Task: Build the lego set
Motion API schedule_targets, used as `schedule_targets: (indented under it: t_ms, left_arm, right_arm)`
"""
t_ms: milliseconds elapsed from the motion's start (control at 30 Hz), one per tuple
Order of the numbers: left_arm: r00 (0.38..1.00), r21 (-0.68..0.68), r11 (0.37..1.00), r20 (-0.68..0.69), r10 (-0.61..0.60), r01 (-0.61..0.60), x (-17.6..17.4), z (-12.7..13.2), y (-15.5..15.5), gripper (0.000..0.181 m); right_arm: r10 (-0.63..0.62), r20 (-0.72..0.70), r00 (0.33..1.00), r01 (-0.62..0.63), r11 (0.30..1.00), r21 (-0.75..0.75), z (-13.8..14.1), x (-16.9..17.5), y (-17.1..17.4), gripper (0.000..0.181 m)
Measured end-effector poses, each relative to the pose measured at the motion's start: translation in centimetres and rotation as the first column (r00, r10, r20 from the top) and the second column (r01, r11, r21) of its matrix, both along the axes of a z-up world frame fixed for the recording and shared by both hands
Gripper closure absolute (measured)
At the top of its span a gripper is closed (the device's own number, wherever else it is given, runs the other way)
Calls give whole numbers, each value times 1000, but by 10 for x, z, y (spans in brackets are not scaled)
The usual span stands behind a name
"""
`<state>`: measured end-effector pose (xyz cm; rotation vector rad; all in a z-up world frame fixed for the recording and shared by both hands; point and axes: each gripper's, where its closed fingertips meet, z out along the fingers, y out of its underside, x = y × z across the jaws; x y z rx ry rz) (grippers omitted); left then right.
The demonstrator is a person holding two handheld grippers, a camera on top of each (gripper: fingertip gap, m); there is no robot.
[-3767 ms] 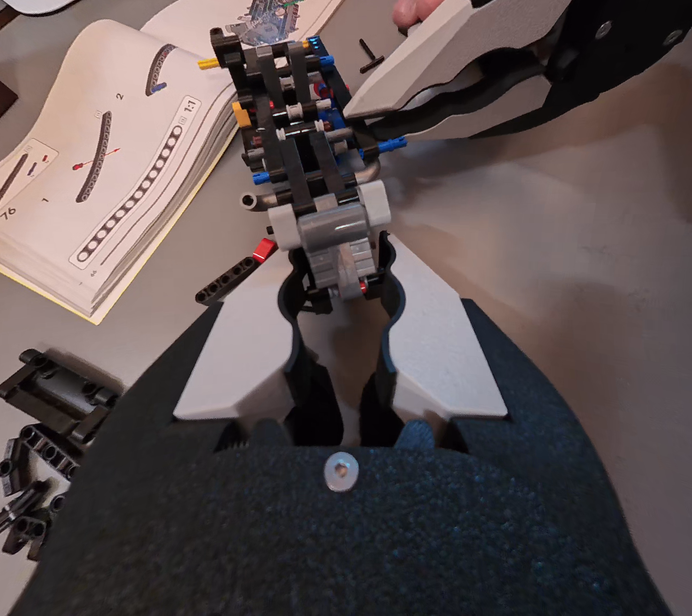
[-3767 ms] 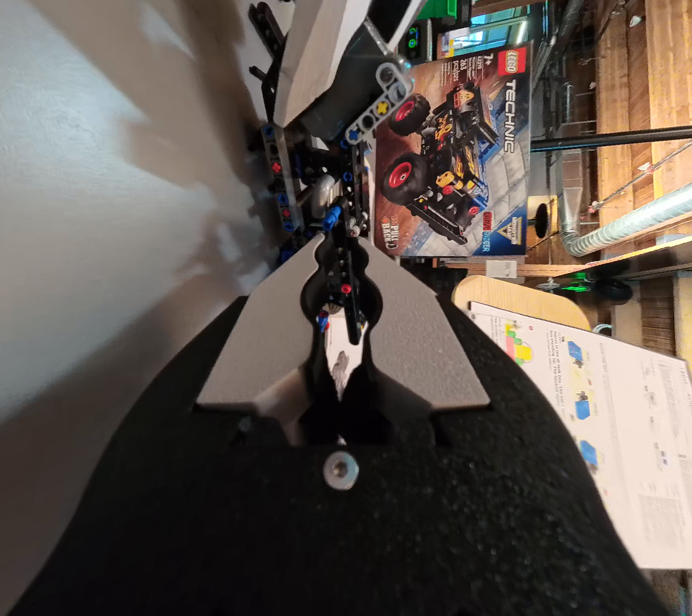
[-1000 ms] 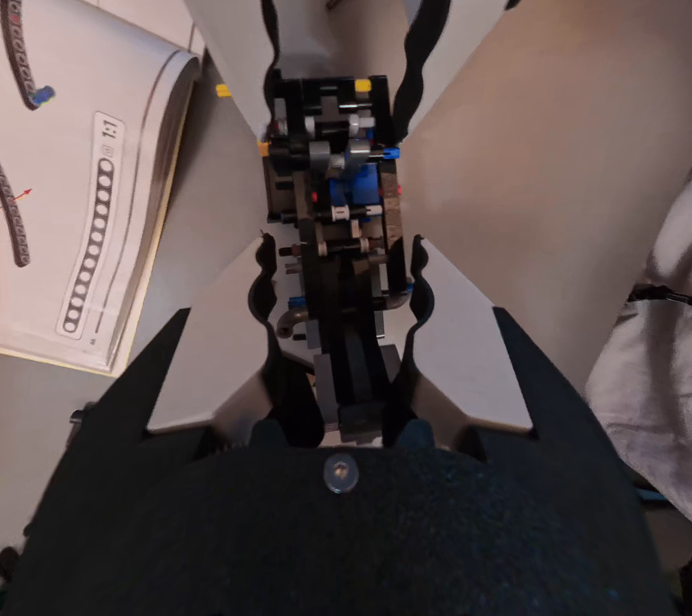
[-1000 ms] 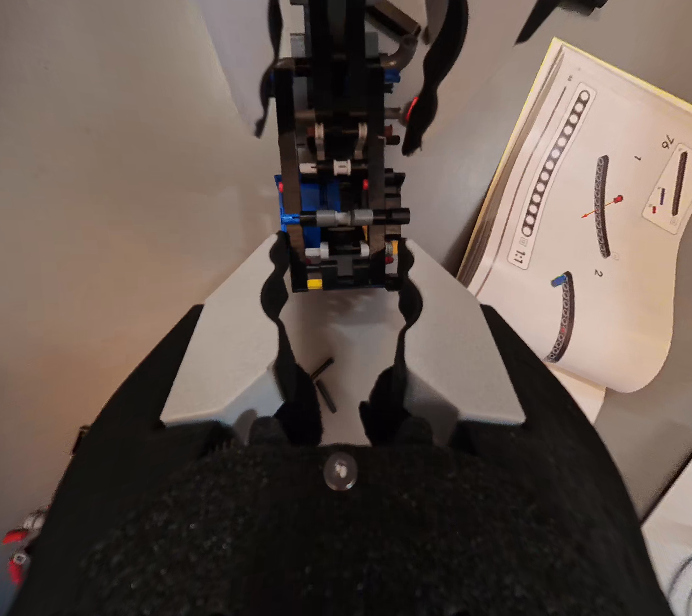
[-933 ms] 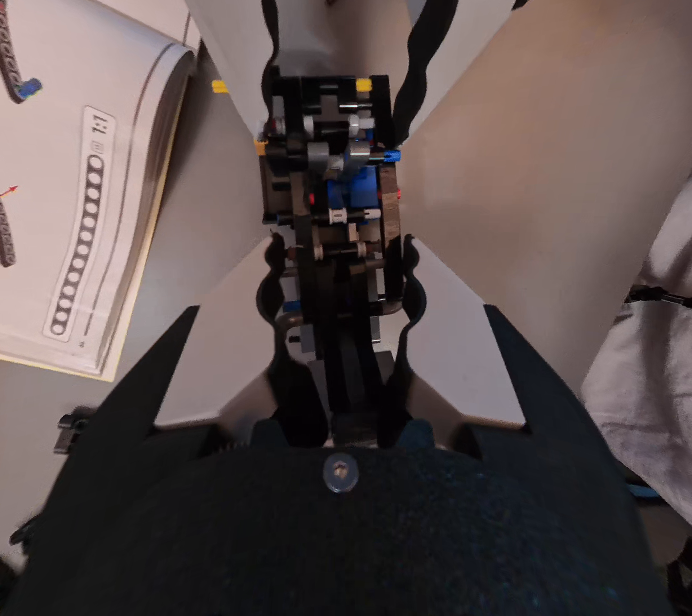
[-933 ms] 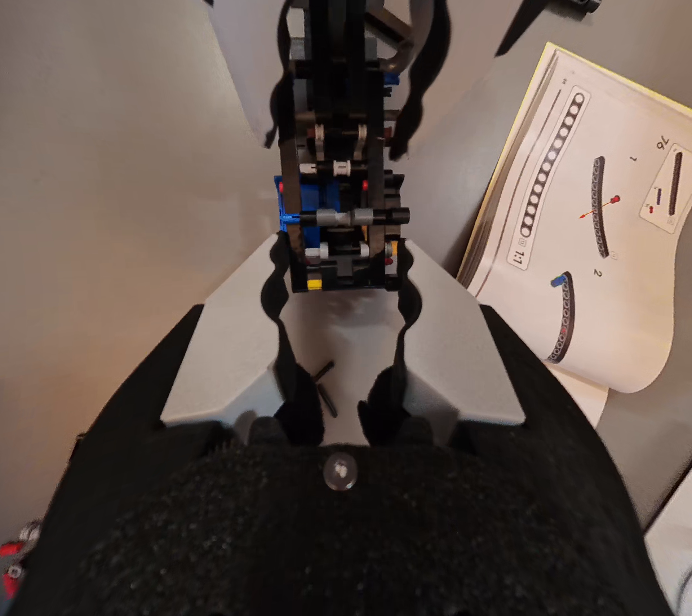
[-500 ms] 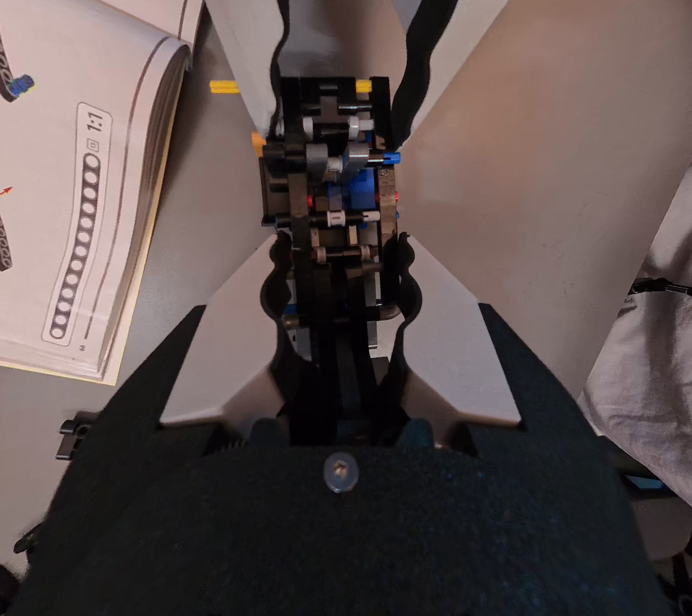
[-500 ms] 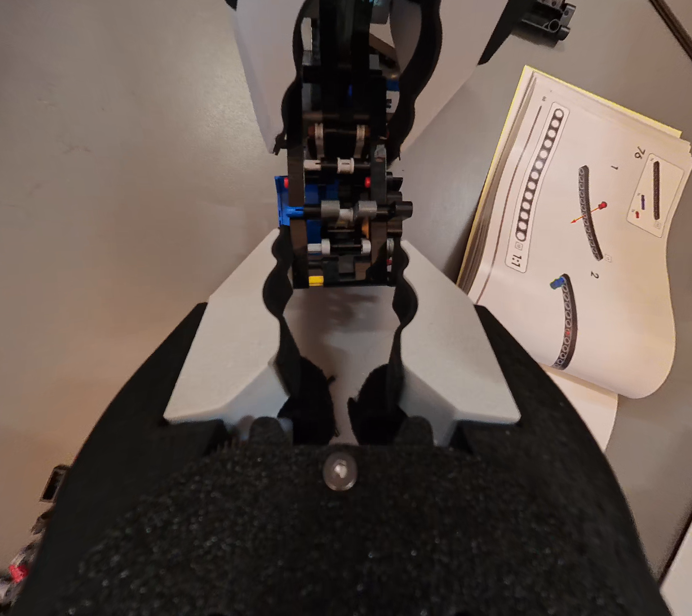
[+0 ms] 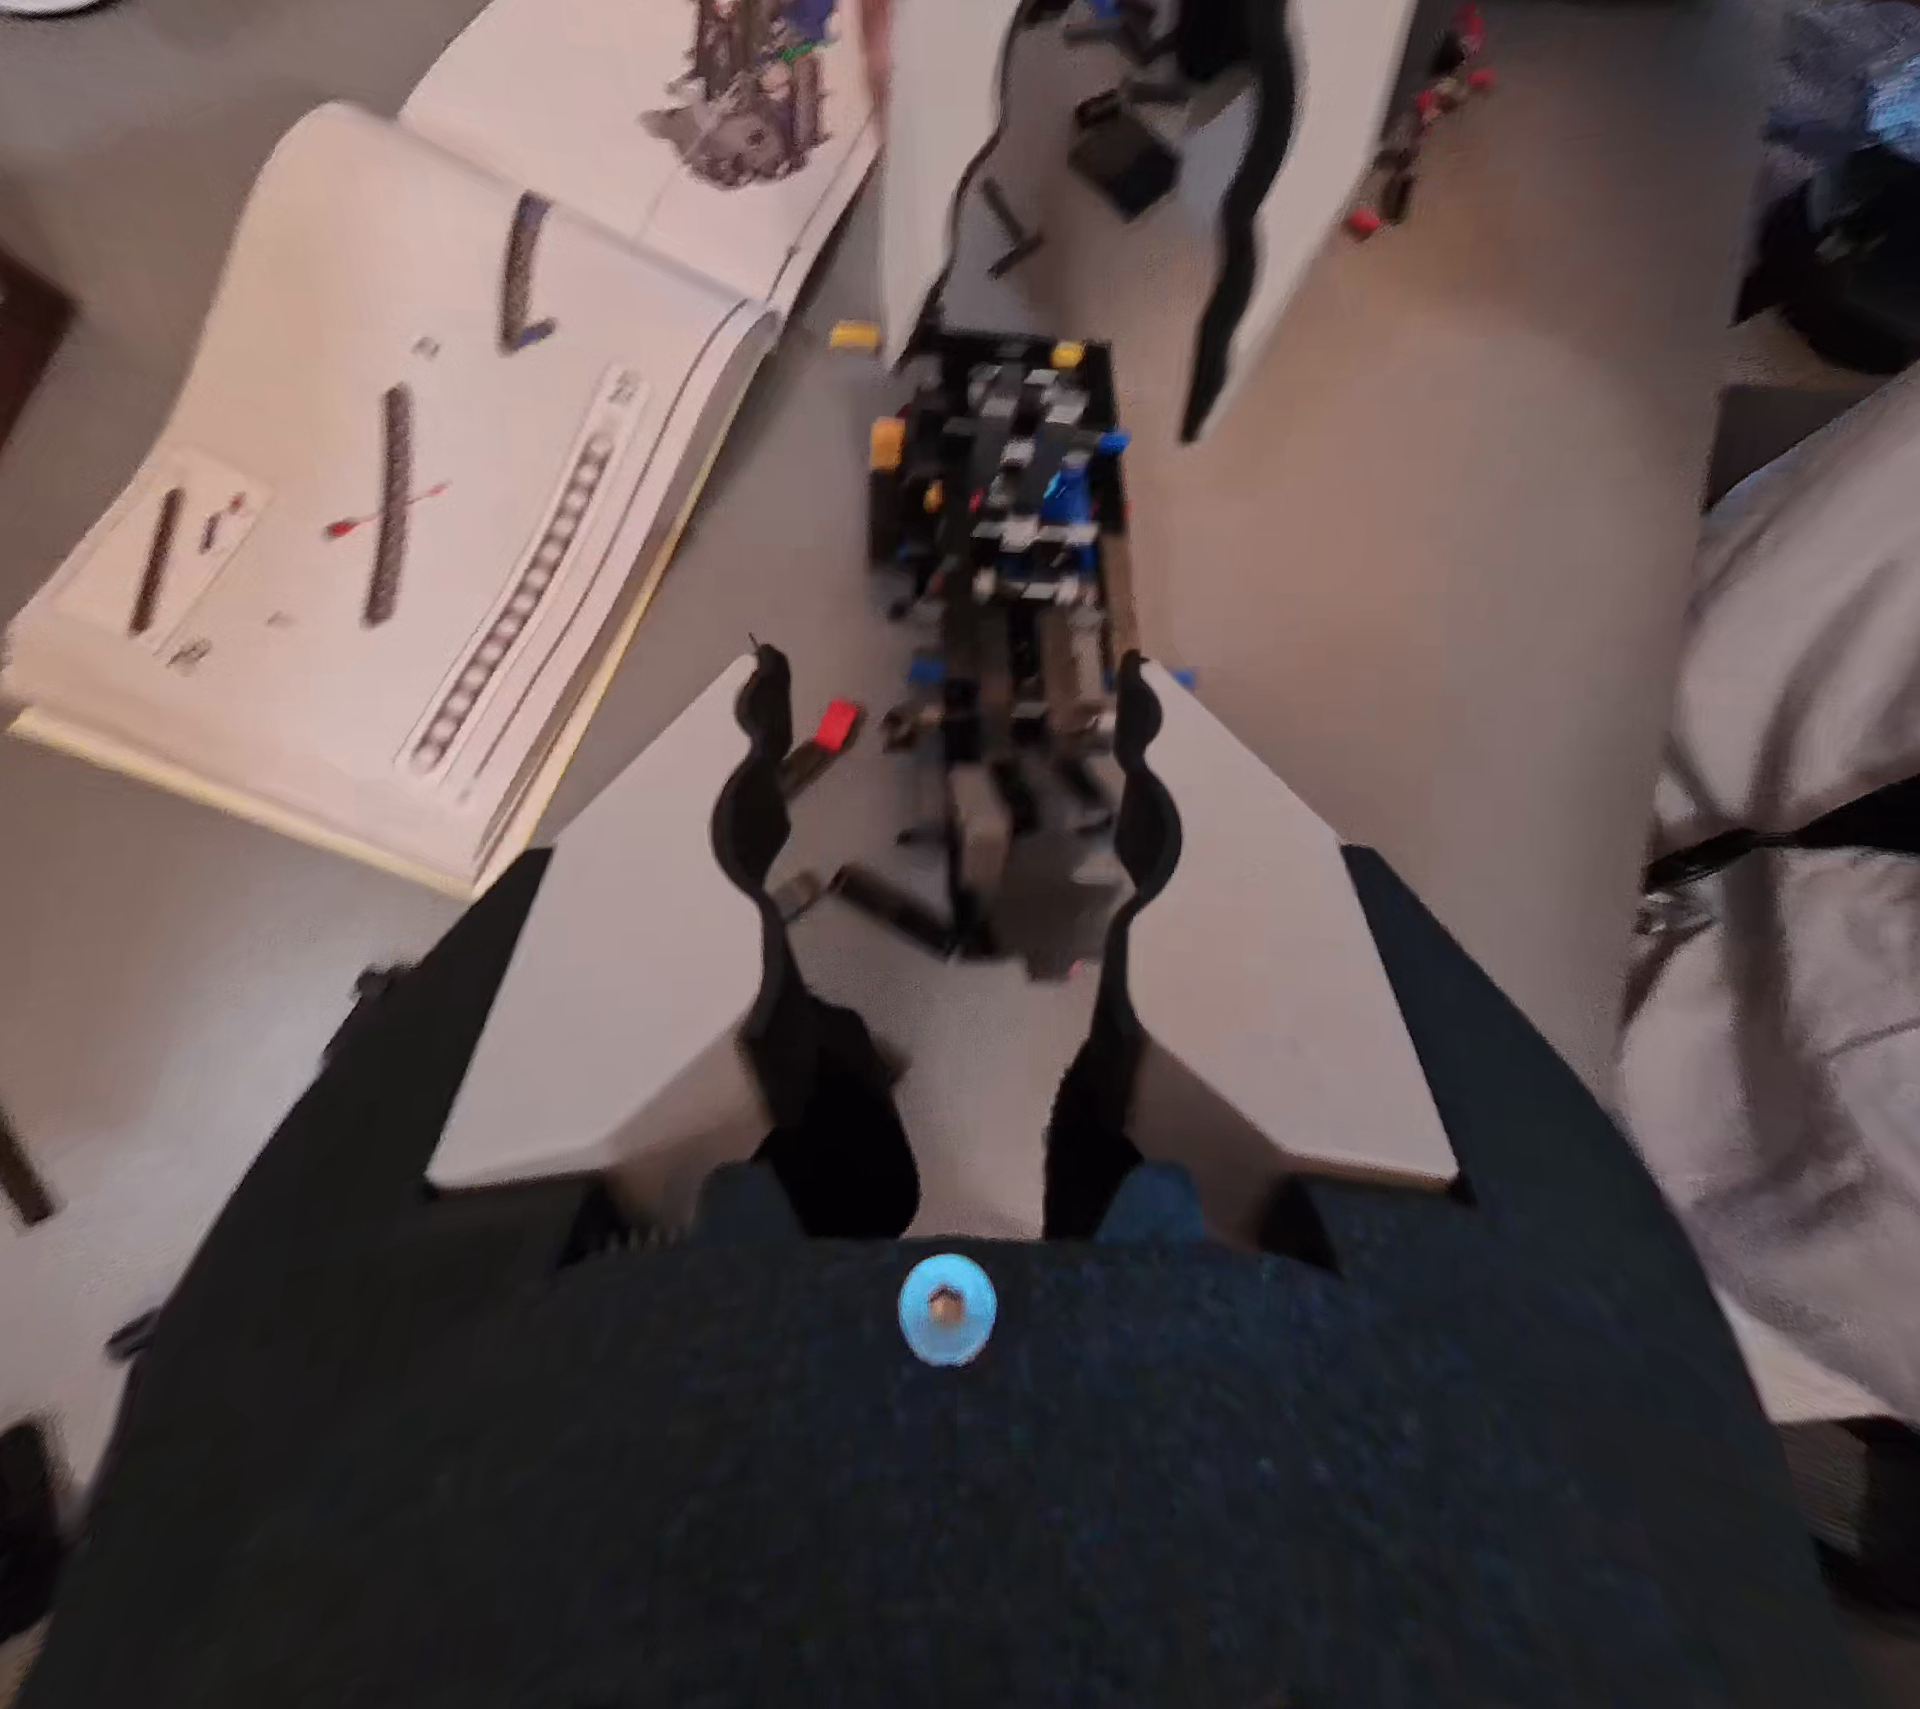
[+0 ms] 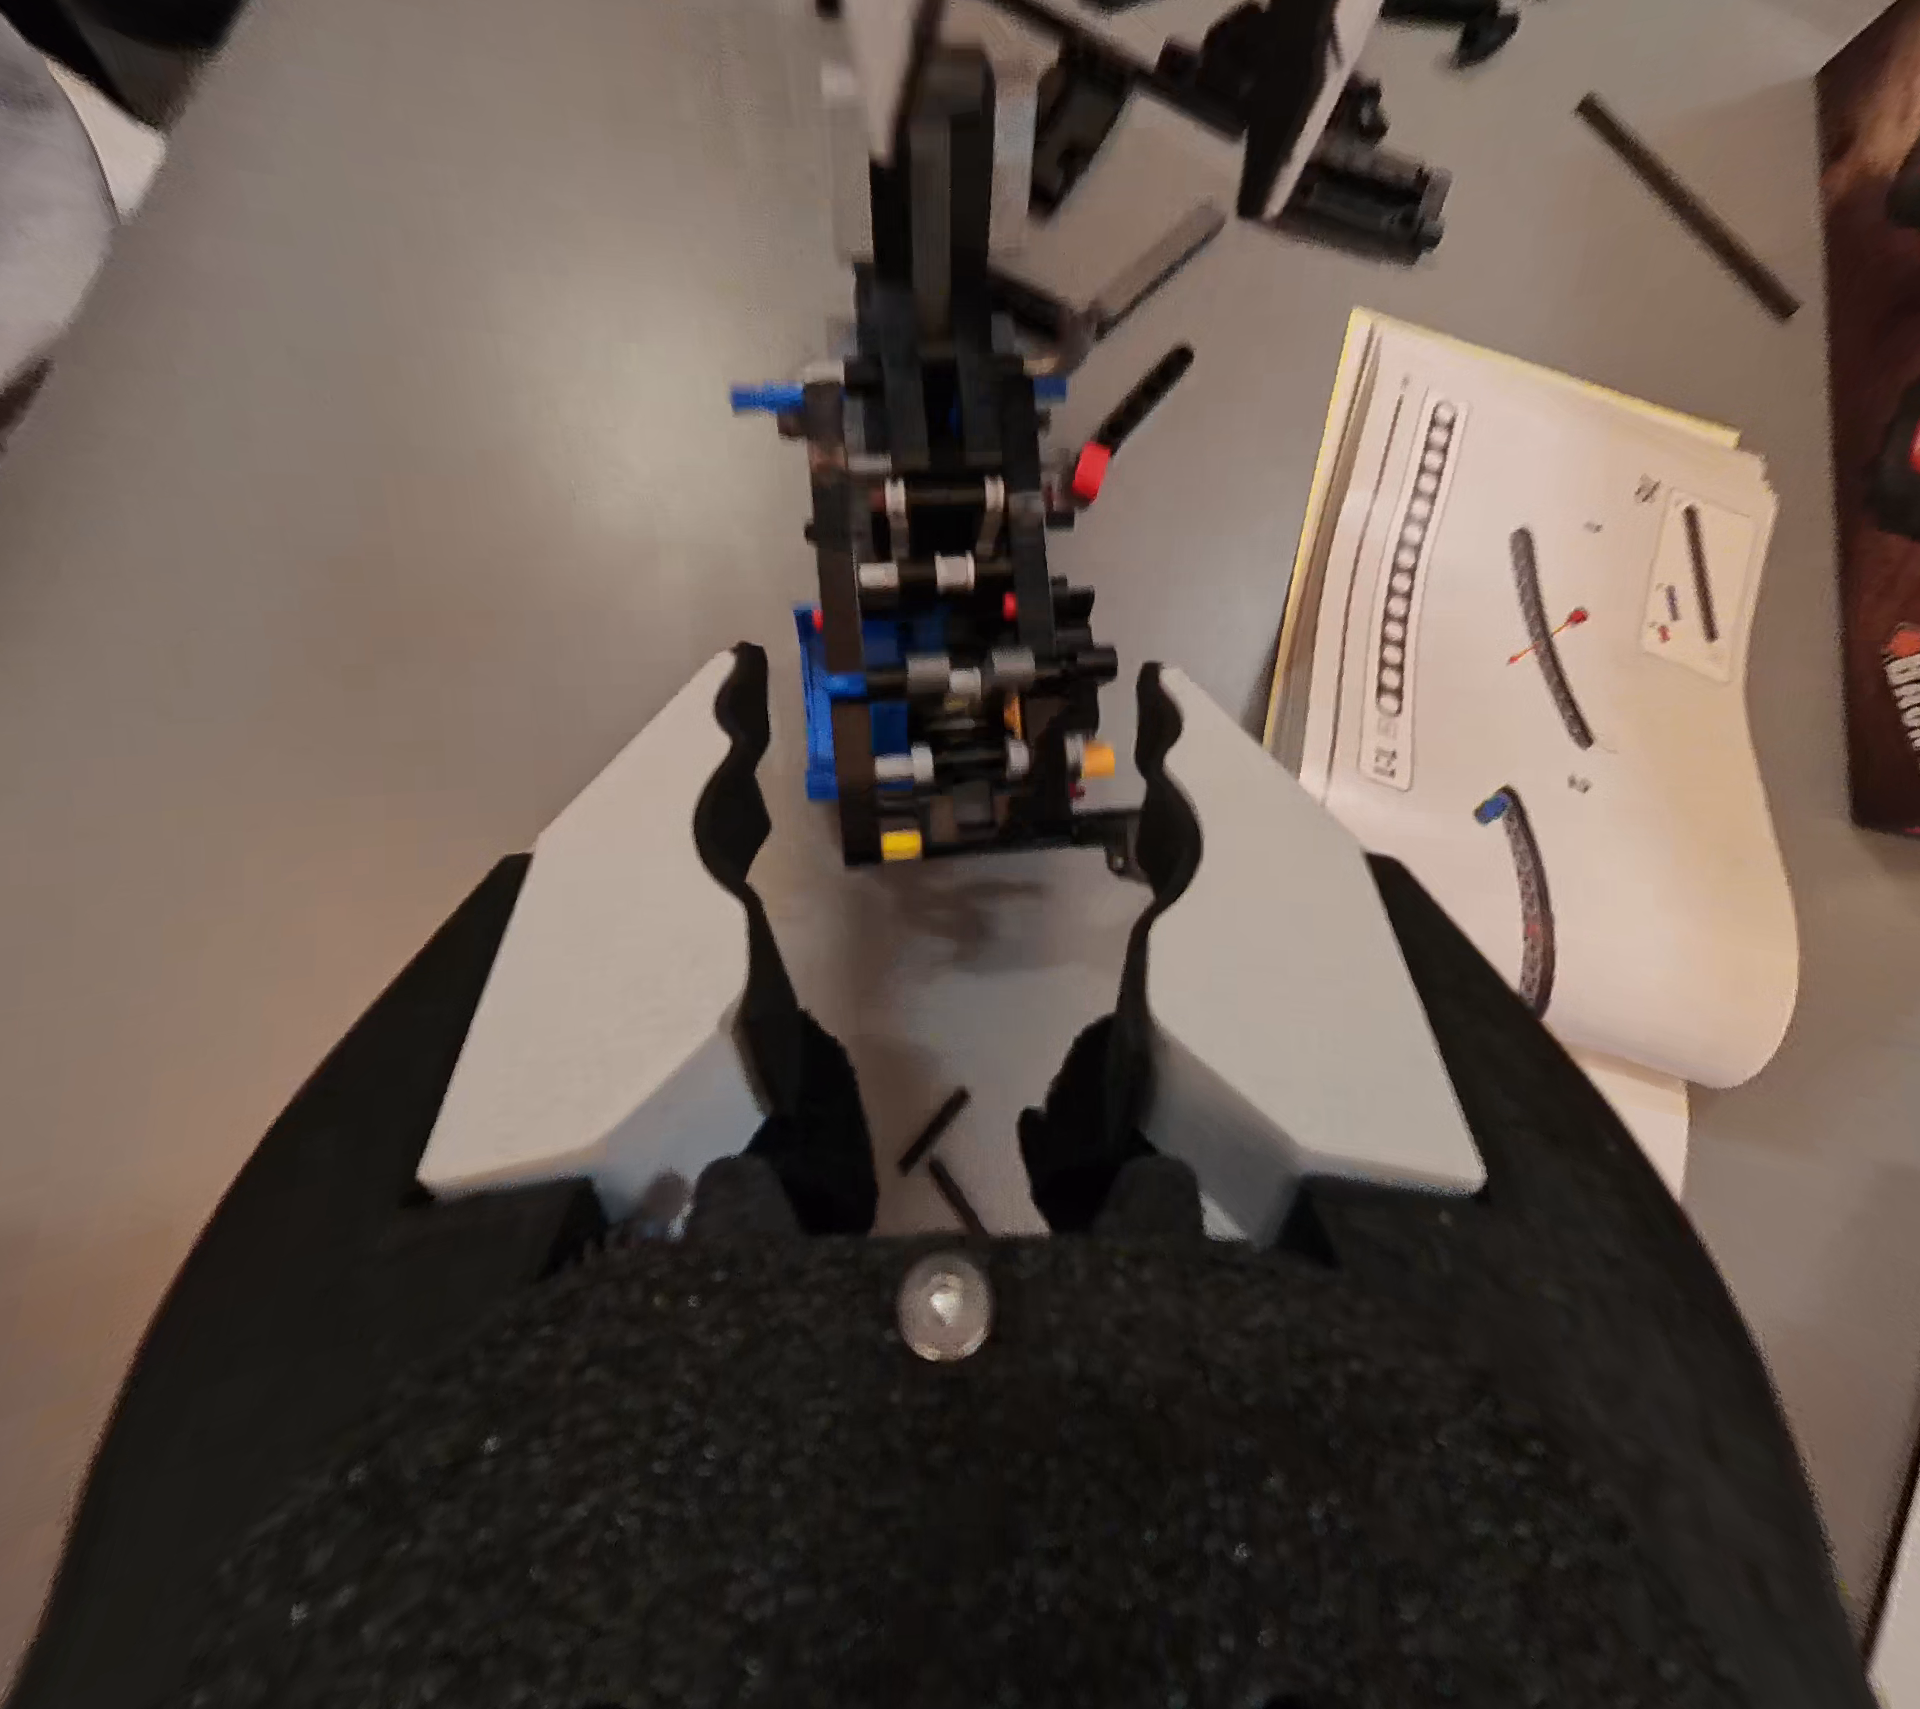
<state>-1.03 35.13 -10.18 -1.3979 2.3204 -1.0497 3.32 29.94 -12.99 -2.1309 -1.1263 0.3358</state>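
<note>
The half-built lego chassis [image 10: 951, 620] sits on the grey bench [image 10: 436, 371] between the two tools, and neither one has it: the left hand-held gripper [image 9: 948, 672] hangs over its near end with its jaws spread wide and empty, and the right hand-held gripper [image 10: 940, 662] is spread just as wide at the opposite end, fingertips either side of the frame but apart from it. My guess is this thing is light and fairly stiff along its black side beams, but the blue and yellow pins sticking out look easy to knock loose, so I'd pinch it across those long beams, not on the axles or pins. The open instruction booklet [image 9: 416, 454] lies just beside it with printed diagrams and step numbers, and a box with printed artwork [image 10: 1881, 412] peeks in at the edge of the right wrist view, mostly cut off
</note>
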Motion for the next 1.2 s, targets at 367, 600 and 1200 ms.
schedule_targets:
  t_ms: [367,600,1200]
  left_arm:
    - [970,-245,943,146,-193,225,-52,-37,-7,96]
    - [957,-64,968,182,-227,242,-45,-60,-16,143]
    - [958,-8,982,222,-180,187,-45,-60,-15,147]
  right_arm:
    - [31,149,988,-22,998,-58,-20,-30,14,120]
    - [63,184,981,-37,989,-143,-27,-33,17,129]
    - [76,345,935,-38,993,-115,-37,-39,17,112]
